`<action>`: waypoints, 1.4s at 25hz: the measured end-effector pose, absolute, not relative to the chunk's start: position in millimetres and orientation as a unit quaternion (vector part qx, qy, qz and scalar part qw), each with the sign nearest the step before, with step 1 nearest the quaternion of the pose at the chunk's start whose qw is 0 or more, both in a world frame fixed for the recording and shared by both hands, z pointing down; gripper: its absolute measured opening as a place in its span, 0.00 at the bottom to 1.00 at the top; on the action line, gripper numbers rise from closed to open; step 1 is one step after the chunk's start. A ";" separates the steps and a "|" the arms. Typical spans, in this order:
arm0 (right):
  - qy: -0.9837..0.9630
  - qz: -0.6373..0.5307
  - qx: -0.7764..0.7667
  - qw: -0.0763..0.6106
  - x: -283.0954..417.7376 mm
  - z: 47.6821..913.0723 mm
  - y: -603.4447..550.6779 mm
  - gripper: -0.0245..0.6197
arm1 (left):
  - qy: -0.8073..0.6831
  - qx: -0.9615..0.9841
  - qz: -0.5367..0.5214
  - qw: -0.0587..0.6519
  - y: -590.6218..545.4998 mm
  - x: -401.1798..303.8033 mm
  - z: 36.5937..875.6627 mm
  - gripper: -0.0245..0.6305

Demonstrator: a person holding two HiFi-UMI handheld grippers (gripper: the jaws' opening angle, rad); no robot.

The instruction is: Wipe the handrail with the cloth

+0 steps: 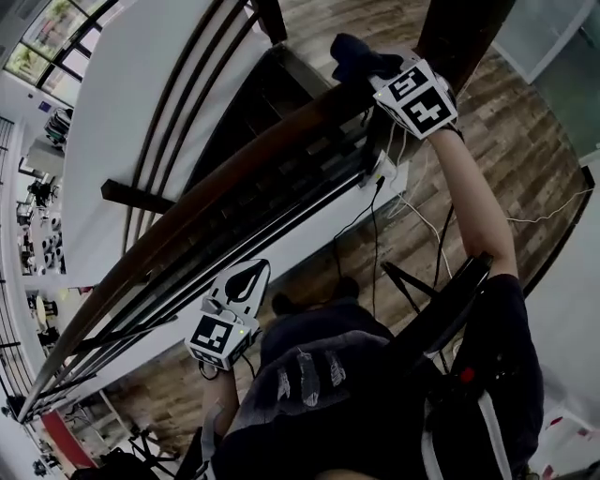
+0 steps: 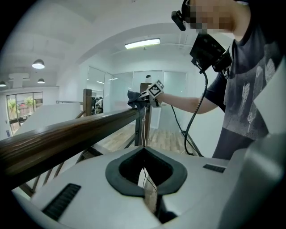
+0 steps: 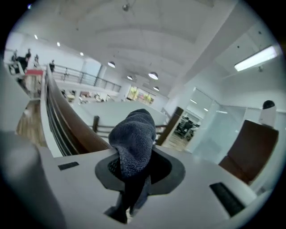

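The dark wooden handrail runs from lower left to upper right. At its upper end my right gripper is shut on a dark blue cloth, which lies against the rail's top. In the right gripper view the cloth bulges out of the gripper, with the handrail to its left. My left gripper hangs beside the rail's lower stretch, shut and holding nothing. From the left gripper view the handrail passes on the left toward the distant cloth.
Thin dark metal bars run under the rail, with stair treads beyond them. A dark post stands by the rail's top end. Cables and a white power strip lie on the wooden floor.
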State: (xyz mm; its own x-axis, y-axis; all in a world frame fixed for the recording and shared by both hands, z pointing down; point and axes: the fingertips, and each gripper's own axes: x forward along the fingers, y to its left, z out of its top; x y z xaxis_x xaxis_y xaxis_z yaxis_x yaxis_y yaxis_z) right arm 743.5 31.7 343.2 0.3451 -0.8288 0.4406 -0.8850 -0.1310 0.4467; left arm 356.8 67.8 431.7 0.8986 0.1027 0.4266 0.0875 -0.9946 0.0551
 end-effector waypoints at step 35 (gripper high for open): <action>-0.888 0.279 0.338 -0.141 221.0 375.4 105.3 0.12 | -0.036 0.990 0.125 0.056 64.4 196.3 382.1 0.05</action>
